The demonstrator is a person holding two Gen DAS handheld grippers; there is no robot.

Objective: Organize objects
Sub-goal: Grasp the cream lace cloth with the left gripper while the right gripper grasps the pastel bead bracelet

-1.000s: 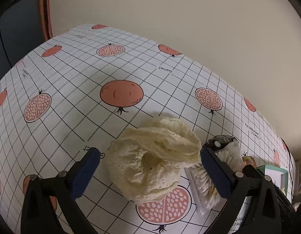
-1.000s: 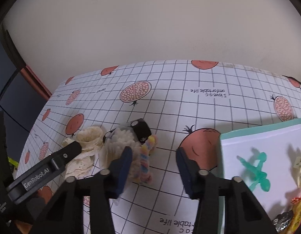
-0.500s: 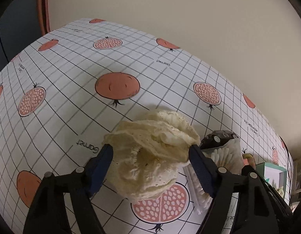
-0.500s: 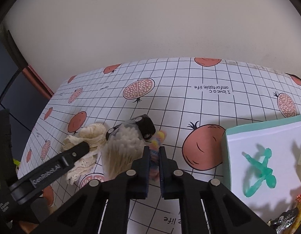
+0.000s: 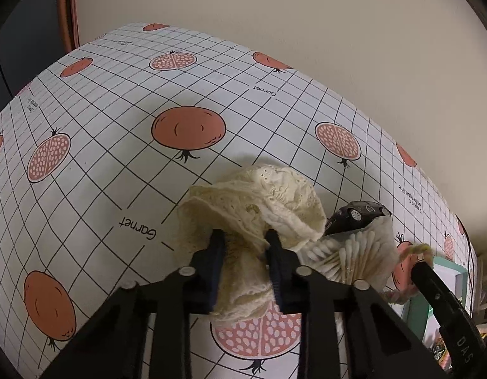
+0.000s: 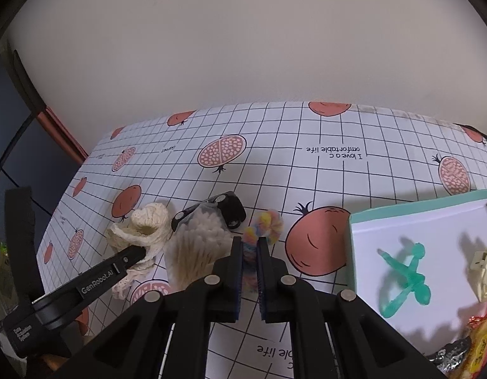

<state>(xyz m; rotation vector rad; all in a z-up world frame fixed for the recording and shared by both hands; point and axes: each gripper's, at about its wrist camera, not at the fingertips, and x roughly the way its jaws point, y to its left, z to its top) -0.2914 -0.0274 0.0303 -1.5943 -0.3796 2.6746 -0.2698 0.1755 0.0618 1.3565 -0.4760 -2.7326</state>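
- The left hand-held gripper (image 5: 245,237) is clamped on the cream lace cloth (image 5: 259,202), which lies bunched on the bench (image 5: 117,145) beside the bag of cotton swabs (image 5: 347,252); judged soft and light, it will sag, so a grip through the thick middle fold suits it.
- The right hand-held gripper (image 6: 249,246) is pinched on the pastel fuzzy scrunchie (image 6: 265,224), near the toy car (image 6: 227,208).
- The scrunchie looks squashy, and its stretchy loop may slip out.
- The teal box (image 6: 417,214) sits just right.

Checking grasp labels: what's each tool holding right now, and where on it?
Left tool is shut on the lace cloth, pinching its bunched lower middle. Right tool is shut on the pastel scrunchie, gripping its near end.
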